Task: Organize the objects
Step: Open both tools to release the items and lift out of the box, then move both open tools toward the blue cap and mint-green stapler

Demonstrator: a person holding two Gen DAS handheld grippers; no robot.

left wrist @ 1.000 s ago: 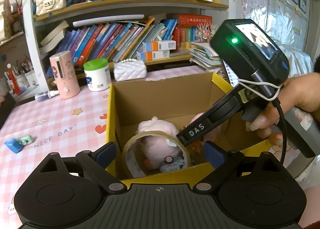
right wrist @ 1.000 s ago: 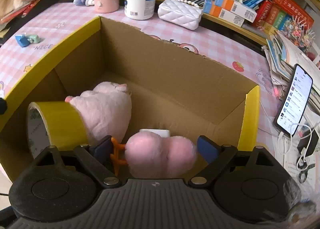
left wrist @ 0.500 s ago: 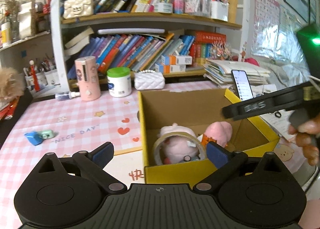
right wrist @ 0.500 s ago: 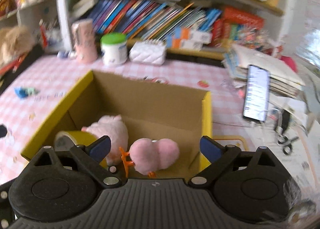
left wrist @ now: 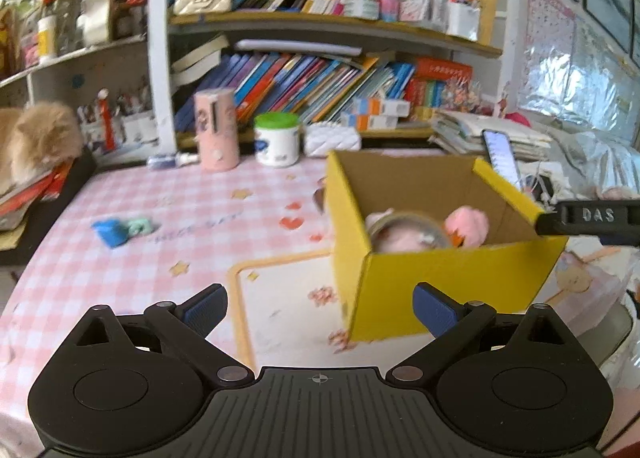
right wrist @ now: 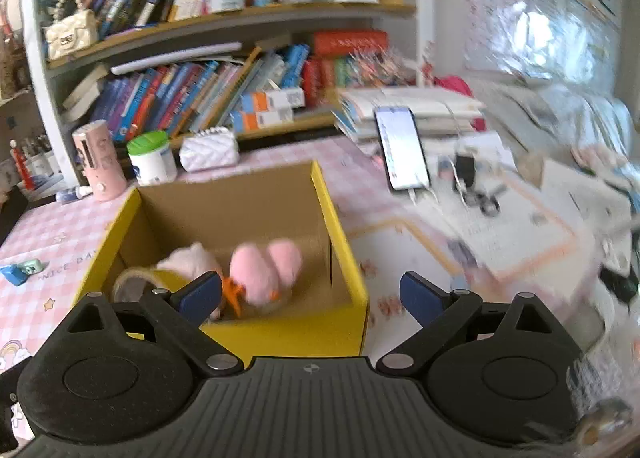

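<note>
A yellow cardboard box (left wrist: 448, 278) stands on the pink checked table; it also shows in the right wrist view (right wrist: 340, 230). Inside lie a roll of tape (left wrist: 416, 220), a pale pink plush (right wrist: 188, 262) and a brighter pink plush with orange feet (right wrist: 266, 270). My left gripper (left wrist: 320, 308) is open and empty, held back from the box's front left corner. My right gripper (right wrist: 310, 296) is open and empty, above the box's near right corner; one of its fingers (left wrist: 592, 216) shows at the right of the left wrist view.
A small blue and green object (left wrist: 120, 230) lies on the table at the left. A pink bottle (left wrist: 216, 130), a green-lidded jar (left wrist: 277, 140) and a white quilted purse (left wrist: 332, 140) stand before the bookshelf. A phone (right wrist: 402, 148), cables and papers lie at the right.
Both grippers have pulled back and up, away from the box. The bright pink plush stays in the box. The right gripper has swung to the right.
</note>
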